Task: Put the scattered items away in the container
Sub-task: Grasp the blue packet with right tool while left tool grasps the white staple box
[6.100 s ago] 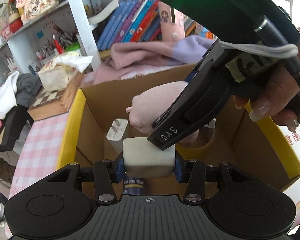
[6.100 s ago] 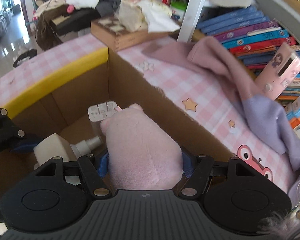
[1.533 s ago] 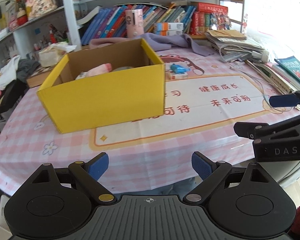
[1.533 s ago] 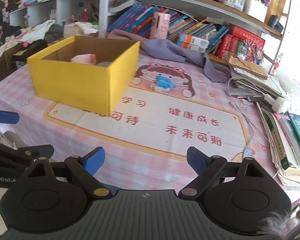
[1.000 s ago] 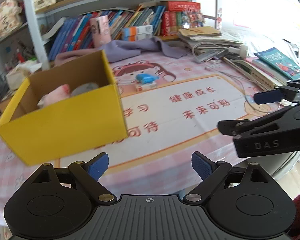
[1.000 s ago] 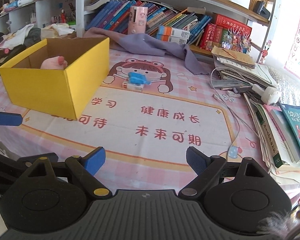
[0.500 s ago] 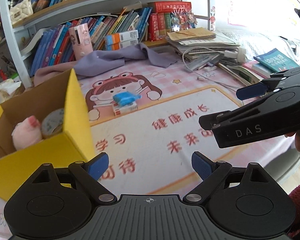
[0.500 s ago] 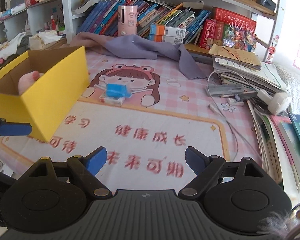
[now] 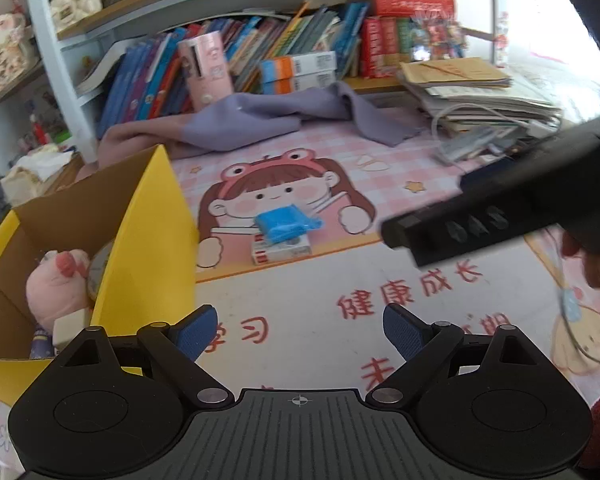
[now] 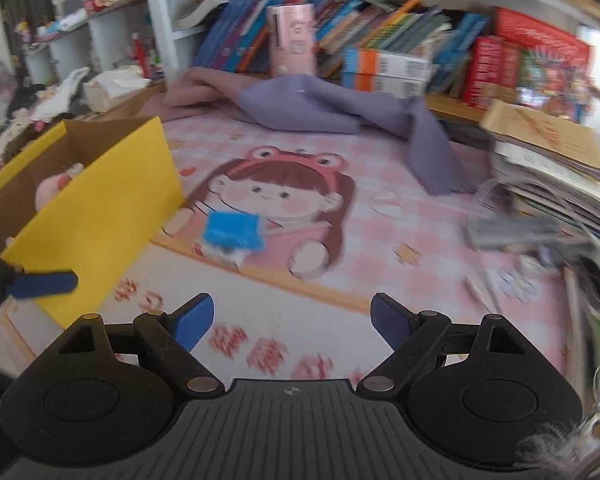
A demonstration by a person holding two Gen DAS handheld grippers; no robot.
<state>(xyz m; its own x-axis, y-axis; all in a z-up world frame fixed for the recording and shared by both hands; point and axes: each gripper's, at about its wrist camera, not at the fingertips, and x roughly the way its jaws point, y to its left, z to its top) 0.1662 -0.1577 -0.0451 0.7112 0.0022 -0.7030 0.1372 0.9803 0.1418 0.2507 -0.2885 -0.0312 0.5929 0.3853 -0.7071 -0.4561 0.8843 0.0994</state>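
1. Both tongs now hang above the printed desk mat, wide apart and empty: the left tongs (image 9: 298, 330) and the right tongs (image 10: 288, 320) carry nothing between their blue pads. A few seconds ago each was down inside the box, the left on a pale bottle, the right on a pink plush.

2. Over the last second and a half the views have swung from the yellow box's long side toward the middle of the desk (image 9: 308, 292). The drop-off looks finished and a new pickup appears to be starting.

3. Just left, the yellow box (image 9: 148, 248) stands open, the pink plush toy (image 9: 56, 284) and other small goods lying inside.

4. Ahead, on the cartoon girl print, the blue packet (image 9: 286, 224) rests on top of a small white-and-red carton (image 9: 282, 250), both still out of the box, near its right wall.

5. The right tongs' black body crosses the left view close to the packet; the two tools could crowd each other there.

6. Farther back lie a purple cloth (image 10: 320, 108), a cable and stacked papers (image 9: 476, 96), then the bookshelf (image 10: 380, 40).
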